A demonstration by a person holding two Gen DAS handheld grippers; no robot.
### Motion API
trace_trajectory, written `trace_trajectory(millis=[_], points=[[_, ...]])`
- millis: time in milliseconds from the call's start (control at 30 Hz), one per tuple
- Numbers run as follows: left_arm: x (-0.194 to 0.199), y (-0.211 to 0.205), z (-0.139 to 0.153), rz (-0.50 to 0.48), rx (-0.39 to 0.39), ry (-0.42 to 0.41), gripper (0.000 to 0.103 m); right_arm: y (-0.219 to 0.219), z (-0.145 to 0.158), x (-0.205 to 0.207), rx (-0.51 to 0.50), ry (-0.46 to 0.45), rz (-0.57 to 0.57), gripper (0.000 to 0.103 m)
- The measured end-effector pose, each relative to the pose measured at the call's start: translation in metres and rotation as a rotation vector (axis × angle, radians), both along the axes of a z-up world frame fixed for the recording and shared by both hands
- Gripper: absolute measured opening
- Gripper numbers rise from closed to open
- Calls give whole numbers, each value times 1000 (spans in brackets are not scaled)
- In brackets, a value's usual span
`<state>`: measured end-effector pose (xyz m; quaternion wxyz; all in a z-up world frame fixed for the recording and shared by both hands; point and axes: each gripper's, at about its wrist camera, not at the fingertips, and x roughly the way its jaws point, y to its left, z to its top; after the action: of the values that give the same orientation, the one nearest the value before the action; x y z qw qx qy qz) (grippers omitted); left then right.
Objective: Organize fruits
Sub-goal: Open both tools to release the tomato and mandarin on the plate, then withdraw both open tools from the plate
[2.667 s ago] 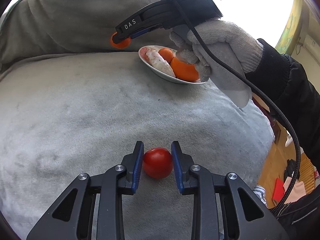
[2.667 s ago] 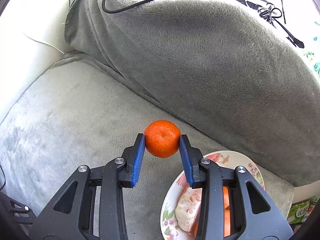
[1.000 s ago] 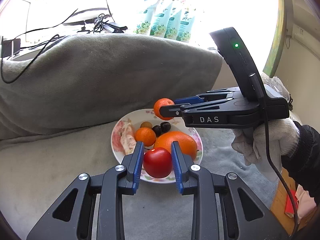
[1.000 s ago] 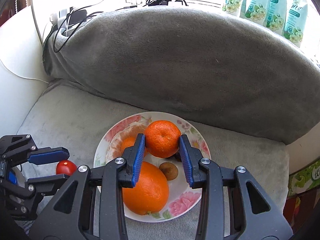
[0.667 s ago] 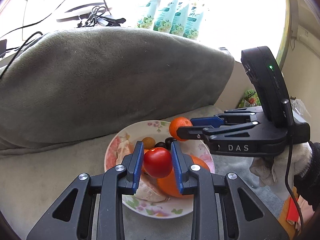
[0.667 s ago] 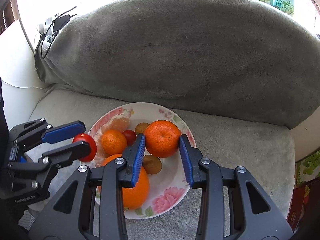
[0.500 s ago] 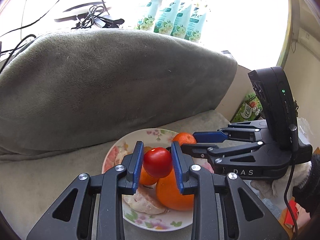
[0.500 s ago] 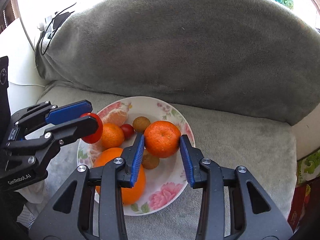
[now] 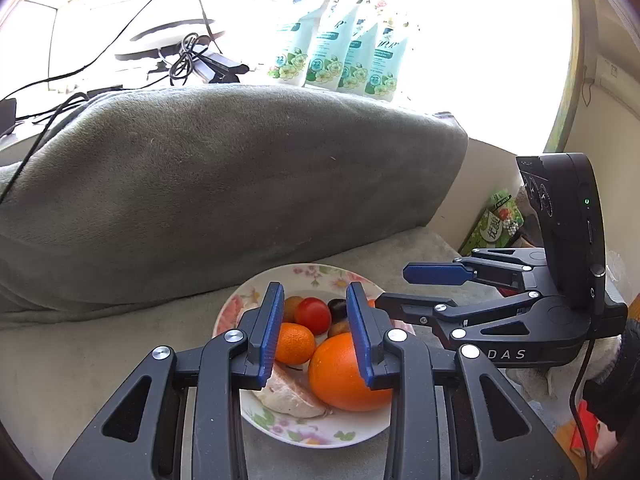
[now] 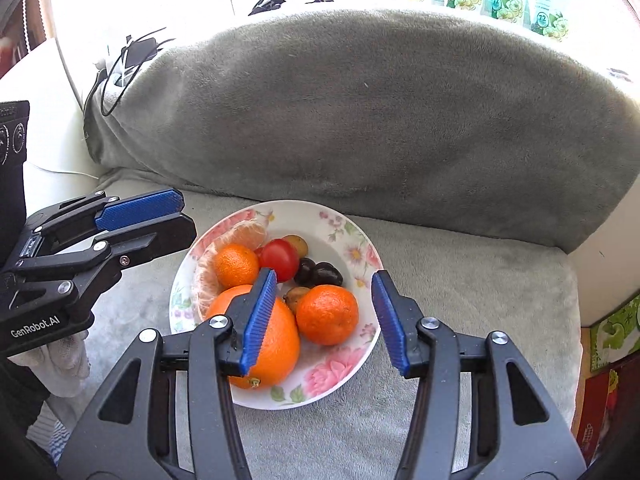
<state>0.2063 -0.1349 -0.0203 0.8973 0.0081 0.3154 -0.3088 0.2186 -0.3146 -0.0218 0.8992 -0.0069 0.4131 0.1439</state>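
A flowered plate (image 10: 320,210) (image 9: 304,271) rests on the grey sofa seat in front of the cushion. My left gripper (image 9: 316,332) (image 10: 186,218) hovers over its left side, jaws opening, and the red tomato (image 9: 313,315) (image 10: 280,258) lies free on the plate beyond the pads. My right gripper (image 10: 325,318) (image 9: 394,288) is over the plate's right side, jaws opening. The mandarin (image 10: 327,314) sits on the plate between them, clear of both pads. A large orange (image 10: 276,340) (image 9: 340,372), a small mandarin (image 10: 236,264) and peeled segments (image 10: 244,234) share the plate.
A tall grey blanket-covered back cushion (image 10: 380,120) rises right behind the plate. Cables (image 9: 188,48) and teal pouches (image 9: 340,60) lie on the sill above it. The seat ends at the right, where green packets (image 10: 616,328) stand. A gloved hand (image 10: 68,354) holds the left gripper.
Both grippers carried their fruit over the plate and opened. The tomato left the left jaws and the mandarin left the right jaws; both now lie on the plate.
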Motion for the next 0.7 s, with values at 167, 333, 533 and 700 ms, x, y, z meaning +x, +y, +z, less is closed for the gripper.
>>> trace_trajectory(millis=[167,333,533,700], points=[[-12,2,6,3,-7,-12,53,2,10,-21,-11,-45,-10,61],[-24,6,8,2,-10,-19,65,1,19,-42,-22,-101,-29,72],[-42,15,13,22,-17,-27,76,1,27,-63,-28,-141,-51,73],[-53,18,13,32,-6,-21,81,1,31,-76,-39,-168,-75,86]])
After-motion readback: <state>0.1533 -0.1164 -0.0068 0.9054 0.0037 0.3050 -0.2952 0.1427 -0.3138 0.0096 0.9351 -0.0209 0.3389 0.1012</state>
